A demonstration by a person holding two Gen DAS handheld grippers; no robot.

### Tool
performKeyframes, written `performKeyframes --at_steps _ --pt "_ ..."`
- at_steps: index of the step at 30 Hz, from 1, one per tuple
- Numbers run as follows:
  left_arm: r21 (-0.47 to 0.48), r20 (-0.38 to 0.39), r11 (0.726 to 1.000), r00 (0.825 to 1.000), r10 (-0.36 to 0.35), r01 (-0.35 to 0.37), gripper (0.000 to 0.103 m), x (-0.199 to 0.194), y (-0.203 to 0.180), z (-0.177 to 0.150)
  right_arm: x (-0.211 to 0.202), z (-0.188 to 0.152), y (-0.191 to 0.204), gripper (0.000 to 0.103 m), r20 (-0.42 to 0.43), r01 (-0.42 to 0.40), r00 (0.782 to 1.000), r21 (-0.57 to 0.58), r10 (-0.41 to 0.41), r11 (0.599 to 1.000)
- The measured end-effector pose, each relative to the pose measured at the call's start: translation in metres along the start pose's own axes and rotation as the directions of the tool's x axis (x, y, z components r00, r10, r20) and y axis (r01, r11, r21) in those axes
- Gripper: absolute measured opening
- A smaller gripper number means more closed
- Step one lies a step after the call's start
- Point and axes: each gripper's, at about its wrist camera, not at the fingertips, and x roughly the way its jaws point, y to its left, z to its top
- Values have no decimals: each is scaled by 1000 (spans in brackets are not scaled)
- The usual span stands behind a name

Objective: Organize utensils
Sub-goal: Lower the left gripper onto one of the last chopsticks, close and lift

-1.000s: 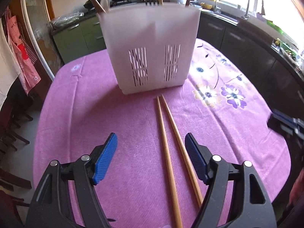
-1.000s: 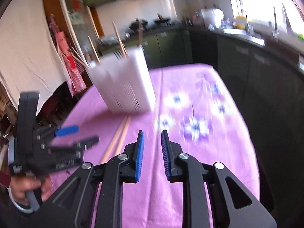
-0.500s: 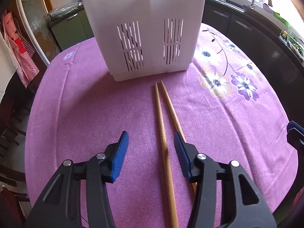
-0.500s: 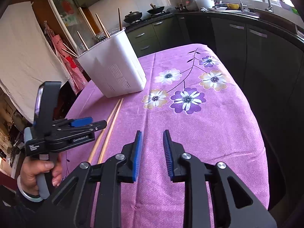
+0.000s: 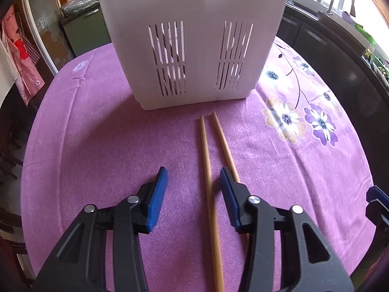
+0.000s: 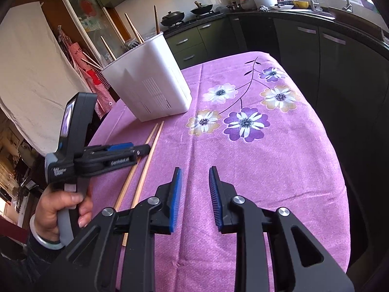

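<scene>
A white slotted utensil holder (image 5: 194, 48) stands at the back of the purple flowered tablecloth (image 5: 97, 146); in the right wrist view the holder (image 6: 150, 85) has several wooden sticks (image 6: 132, 28) poking out of it. Two wooden chopsticks lie side by side in front of it. My left gripper (image 5: 193, 172) hangs low over them with its jaws closing. The left chopstick (image 5: 205, 150) runs between the pads without touching either, and the right chopstick (image 5: 222, 138) passes under the right finger. My right gripper (image 6: 195, 170) hovers over bare cloth, slightly open, with nothing in it.
A hand (image 6: 60, 206) holds the left gripper (image 6: 143, 149) at the table's left edge. Dark kitchen cabinets (image 6: 316, 48) and a counter with pots (image 6: 184, 14) lie beyond the table. A red checked cloth (image 5: 22, 56) hangs on the left.
The left gripper has moved forward and down toward the chopsticks, and its jaws have narrowed around the left one. The right gripper has stayed in place.
</scene>
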Motion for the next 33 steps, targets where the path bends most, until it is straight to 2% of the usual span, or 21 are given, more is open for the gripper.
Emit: performKeyframes --at_steps 2,4,6,14,21,33 --pt "6 2 1000 1000 -3 3 30 -4 -1 -4 0 0 1 24 -2 -3 1000 -2 3 1000" --pt "10 4 1000 1000 -6 6 16 -8 0 -11 0 0 2 24 -3 -7 1000 -3 7 1000" --pt "13 12 1000 1000 -7 6 9 -12 1 -18 1 0 3 24 -3 -6 1000 -4 6 1000" --pt "-16 67 1000 998 9 -8 6 -27 13 -35 5 -2 8 24 -17 8 1000 -18 -9 1000" --pt "-58 159 998 987 19 -9 6 -74 45 -39 10 -2 14 24 -28 22 999 -36 -23 999" --pt "-57 331 998 943 6 14 6 -152 58 -46 16 1 40 26 -43 42 998 -105 -47 994"
